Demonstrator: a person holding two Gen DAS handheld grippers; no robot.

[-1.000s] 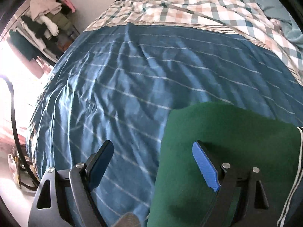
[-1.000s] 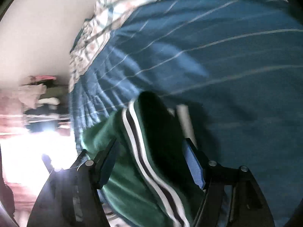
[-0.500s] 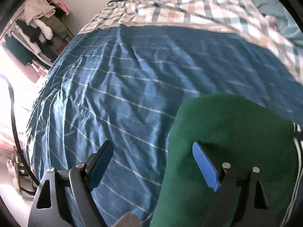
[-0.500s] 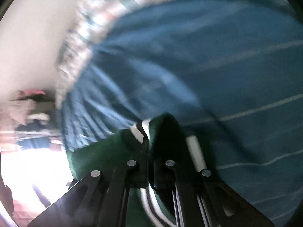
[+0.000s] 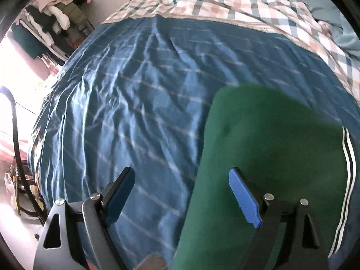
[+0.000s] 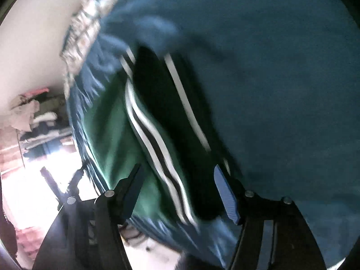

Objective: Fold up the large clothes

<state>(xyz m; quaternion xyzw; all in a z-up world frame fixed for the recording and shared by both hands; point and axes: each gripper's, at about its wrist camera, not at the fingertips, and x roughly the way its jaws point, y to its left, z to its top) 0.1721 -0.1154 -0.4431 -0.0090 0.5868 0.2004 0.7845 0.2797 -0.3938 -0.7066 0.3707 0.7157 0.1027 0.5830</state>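
A dark green garment [image 5: 270, 157] with white and black side stripes [image 5: 347, 157] lies folded on the blue striped bedsheet [image 5: 135, 103]. My left gripper [image 5: 182, 191] is open above the garment's left edge, one finger over the sheet and the other over the green cloth. In the blurred right wrist view, the same garment [image 6: 108, 139] shows its striped edge [image 6: 155, 148] running between the fingers of my right gripper [image 6: 180, 189]. Its jaws are opening and the pads stand apart from the cloth.
A checked quilt [image 5: 225, 2] and a light blue blanket [image 5: 326, 11] lie bunched at the far end of the bed. A rack piled with clothes [image 5: 51, 20] stands at the left wall. A black hose [image 5: 15, 139] hangs by the bed's left edge.
My right gripper shut on the garment's striped edge half a second ago and now stands open again, drawn back from it. The left gripper drifted a little, still open.
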